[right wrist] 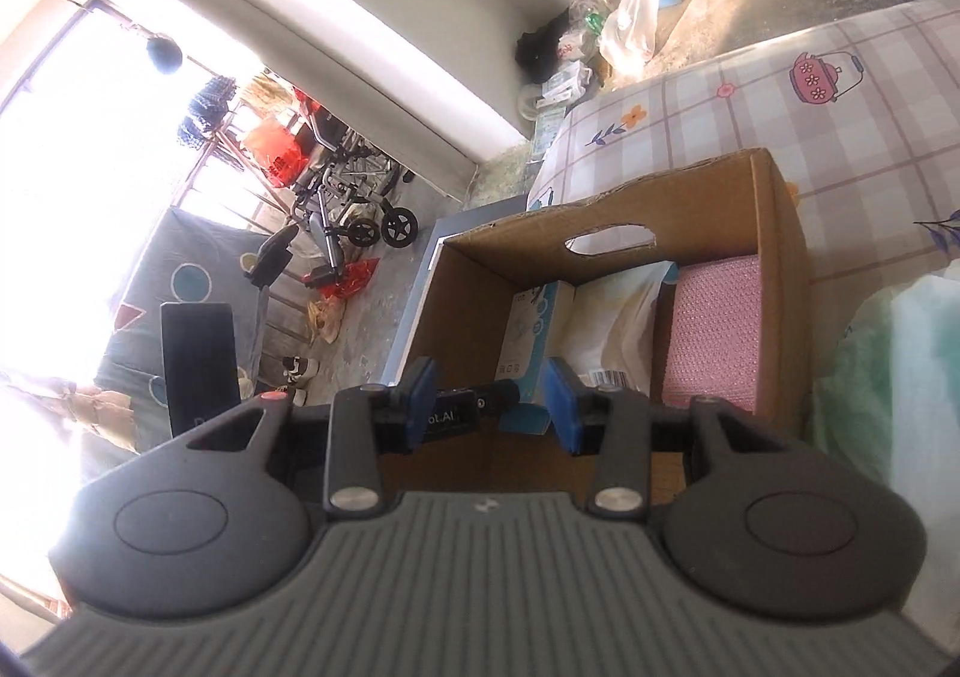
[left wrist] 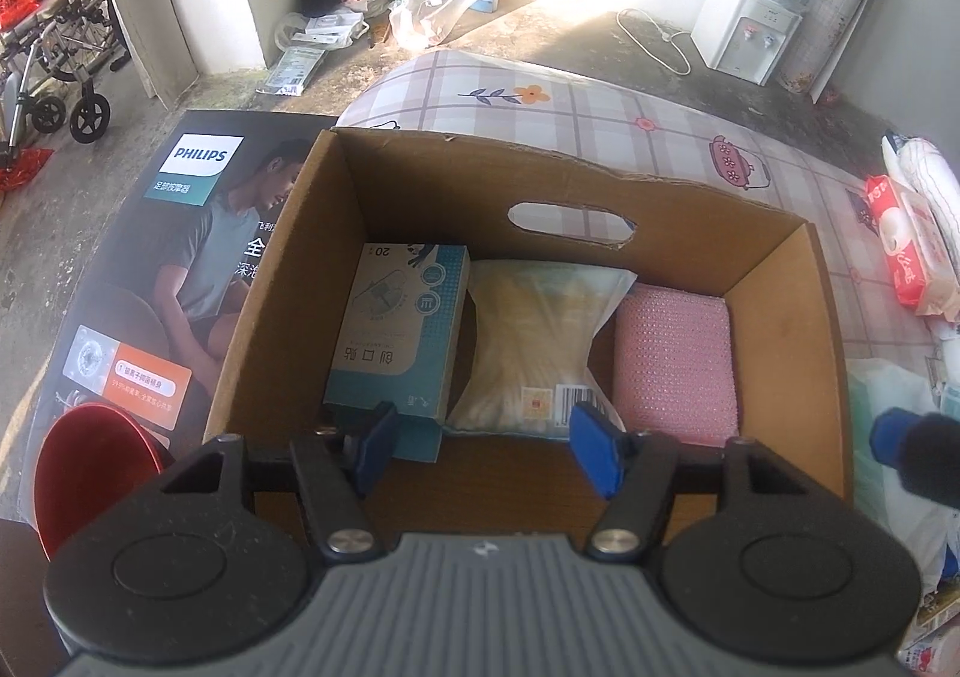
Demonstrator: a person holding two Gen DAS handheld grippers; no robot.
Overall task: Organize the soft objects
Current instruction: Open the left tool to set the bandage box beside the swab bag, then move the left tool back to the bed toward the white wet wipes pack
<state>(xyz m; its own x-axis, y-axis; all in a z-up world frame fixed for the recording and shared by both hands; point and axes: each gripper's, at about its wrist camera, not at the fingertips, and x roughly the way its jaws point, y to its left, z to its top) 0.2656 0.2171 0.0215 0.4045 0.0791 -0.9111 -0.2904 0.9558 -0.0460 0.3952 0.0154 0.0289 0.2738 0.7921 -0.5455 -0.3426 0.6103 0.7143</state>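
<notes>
An open cardboard box (left wrist: 780,317) (right wrist: 780,233) stands on a plaid sheet. Inside it lie a teal carton (left wrist: 402,329) (right wrist: 534,329), a clear-wrapped pale pack (left wrist: 534,341) (right wrist: 618,317) and a pink textured pad (left wrist: 675,365) (right wrist: 714,335), side by side. My left gripper (left wrist: 486,449) hovers over the box's near edge, open, with nothing between its blue pads. My right gripper (right wrist: 493,407) is open just before the box's near side and holds nothing; behind its gap a black part of the left tool shows. The right gripper's blue tip (left wrist: 894,434) appears at the right edge of the left wrist view.
A red-and-white tissue pack (left wrist: 912,257) and a white roll (left wrist: 924,173) lie right of the box. A pale green bag (left wrist: 888,413) (right wrist: 888,353) sits nearer. Left of the box are a Philips carton (left wrist: 180,269) and a red bowl (left wrist: 90,473). A water dispenser (left wrist: 750,29) stands behind.
</notes>
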